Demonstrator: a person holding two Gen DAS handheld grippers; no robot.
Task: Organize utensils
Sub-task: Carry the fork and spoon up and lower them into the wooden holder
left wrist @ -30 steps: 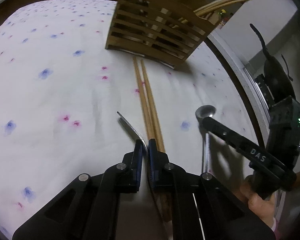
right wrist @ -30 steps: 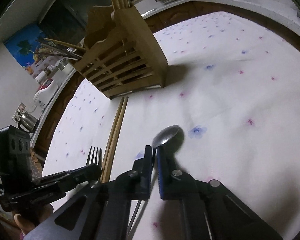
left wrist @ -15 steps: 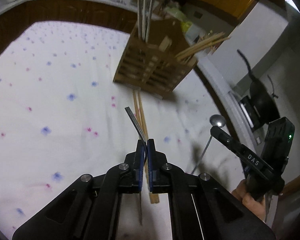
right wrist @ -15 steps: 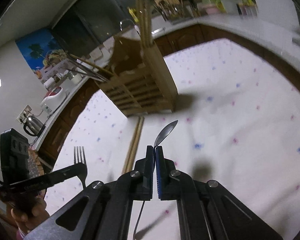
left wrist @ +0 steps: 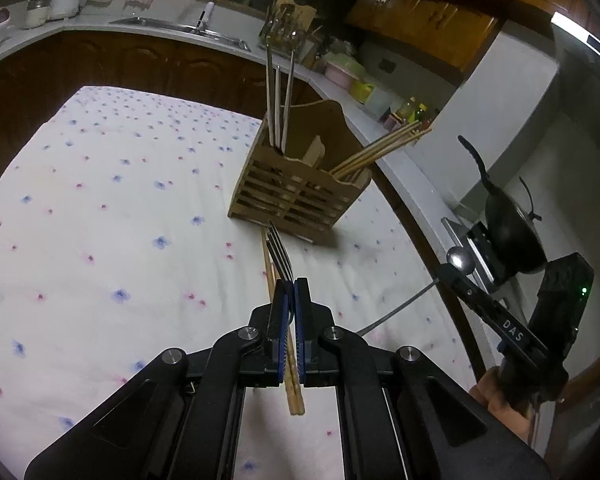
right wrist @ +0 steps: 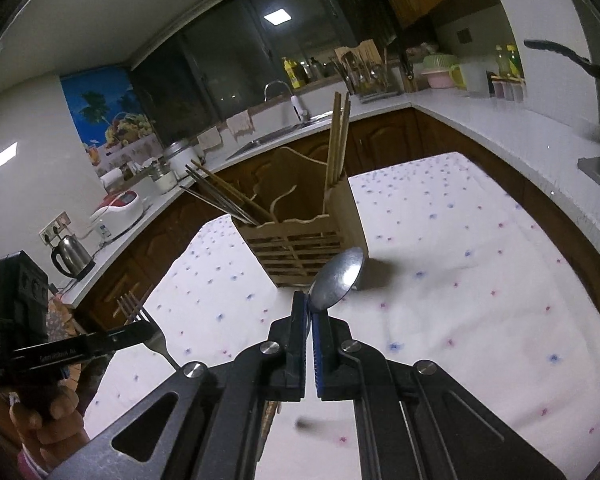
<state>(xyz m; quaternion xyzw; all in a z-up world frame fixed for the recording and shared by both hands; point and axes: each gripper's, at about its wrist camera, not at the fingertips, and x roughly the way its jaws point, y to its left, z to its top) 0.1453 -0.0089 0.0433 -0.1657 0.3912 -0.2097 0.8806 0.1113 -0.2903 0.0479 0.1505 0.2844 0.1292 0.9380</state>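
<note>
Our left tool [left wrist: 291, 288] is clamped on the fork [left wrist: 279, 254], our right tool [right wrist: 311, 312] on the spoon [right wrist: 338, 278], both airborne. The wooden holder [left wrist: 300, 196] stands at twelve o'clock; we should tip each utensil handle-down over a free compartment.

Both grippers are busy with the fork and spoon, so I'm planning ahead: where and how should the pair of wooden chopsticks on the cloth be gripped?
The chopsticks lie flat and side by side on the tablecloth, pointing at the wooden holder. Probably best to come from above, with one finger on each outer long side, near the end away from the holder. That pinches both sticks together.
</note>
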